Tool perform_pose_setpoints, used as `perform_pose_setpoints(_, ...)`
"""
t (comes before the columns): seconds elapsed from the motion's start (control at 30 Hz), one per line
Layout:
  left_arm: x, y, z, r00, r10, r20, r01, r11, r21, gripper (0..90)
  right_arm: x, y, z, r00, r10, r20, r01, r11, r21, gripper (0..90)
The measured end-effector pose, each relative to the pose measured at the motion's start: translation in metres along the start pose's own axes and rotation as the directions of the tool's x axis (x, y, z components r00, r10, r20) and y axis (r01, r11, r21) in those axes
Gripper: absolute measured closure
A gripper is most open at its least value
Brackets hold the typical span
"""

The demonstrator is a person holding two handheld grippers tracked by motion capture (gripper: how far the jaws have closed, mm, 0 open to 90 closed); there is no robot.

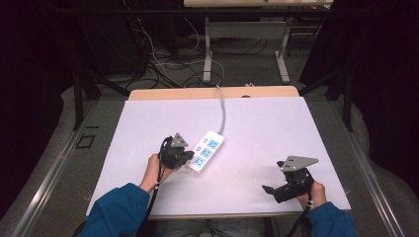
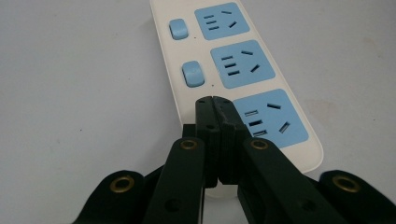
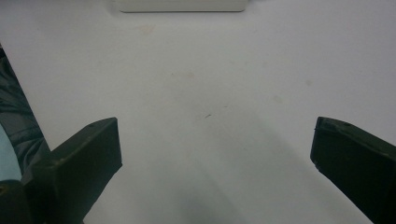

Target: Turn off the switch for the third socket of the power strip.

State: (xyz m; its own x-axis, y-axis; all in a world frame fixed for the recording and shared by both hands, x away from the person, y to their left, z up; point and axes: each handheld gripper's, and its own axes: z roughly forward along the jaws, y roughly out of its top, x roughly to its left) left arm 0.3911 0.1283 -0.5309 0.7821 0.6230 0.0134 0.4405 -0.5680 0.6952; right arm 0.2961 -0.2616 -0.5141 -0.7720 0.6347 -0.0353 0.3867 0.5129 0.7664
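Observation:
A white power strip (image 1: 206, 150) with three blue sockets lies near the middle of the white table top (image 1: 267, 128), and its grey cable (image 1: 223, 111) runs off over the far edge. My left gripper (image 1: 190, 158) is shut with nothing between its jaws. In the left gripper view its closed tips (image 2: 212, 100) sit over the strip (image 2: 163, 70), just left of the nearest socket (image 2: 271, 116) and in line with two blue switches (image 2: 193, 73). Whether the tips touch the strip I cannot tell. My right gripper (image 1: 267, 189) rests open at the right front, its tips (image 3: 215, 135) spanning bare table.
In the right gripper view the strip's edge (image 3: 182, 4) lies far off at the top. Beyond the table's far wooden edge (image 1: 212, 93) are floor cables and the legs of another table (image 1: 207, 54).

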Motion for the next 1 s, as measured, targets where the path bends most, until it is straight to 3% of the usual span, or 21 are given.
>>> perform_pose_setpoints(0.5, 0.0012, -0.0015, -0.0002, 1.0, -0.005, 0.007, 0.005, 1.0, 0.001, 90.0, -0.0008, 0.0004, -0.0005, 0.9999, -0.014, -0.003, 0.014, 1.0, 0.009, 1.3)
perform_pose_setpoints(1.0, -0.0035, -0.0022, 0.0003, 0.9995, 0.021, -0.024, -0.021, 0.9998, -0.001, 90.0, 0.0002, 0.0001, -0.0002, 0.9999, -0.008, 0.006, 0.008, 1.0, -0.003, 1.3)
